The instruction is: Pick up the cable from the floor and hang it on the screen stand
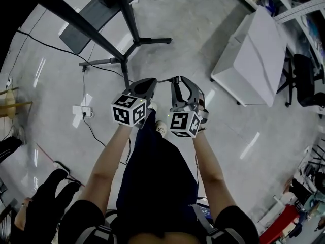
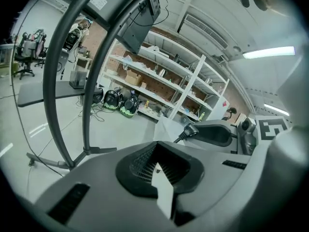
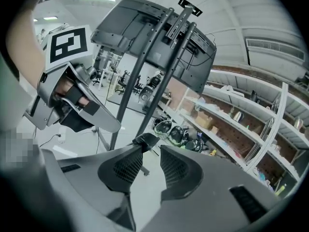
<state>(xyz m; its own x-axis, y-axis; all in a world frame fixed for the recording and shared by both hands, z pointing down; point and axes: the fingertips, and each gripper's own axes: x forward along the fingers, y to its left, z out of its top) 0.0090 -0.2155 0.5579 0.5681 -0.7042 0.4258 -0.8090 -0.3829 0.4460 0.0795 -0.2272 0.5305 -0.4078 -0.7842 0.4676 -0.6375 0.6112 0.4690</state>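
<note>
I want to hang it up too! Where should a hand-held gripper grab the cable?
By the plug, I'd say. It is the thick, stiff end, so the pads get more to press on than on the thin cable. Come from the side, jaws across its body, so the cable trails free. The right hand-held gripper, jaws apart, has the plug at its tips.

The pale grey floor [image 1: 203, 29] is smooth and glossy, streaked with lamp glare. The black tube-framed screen stand [image 1: 137, 41] looks like matt painted metal. The claw of the right gripper [image 3: 152, 148] is matt grey plastic, its black pads [image 3: 126, 170] finely ribbed and rubbery. The black cable plug [image 3: 146, 140] has a dull sheen.
</note>
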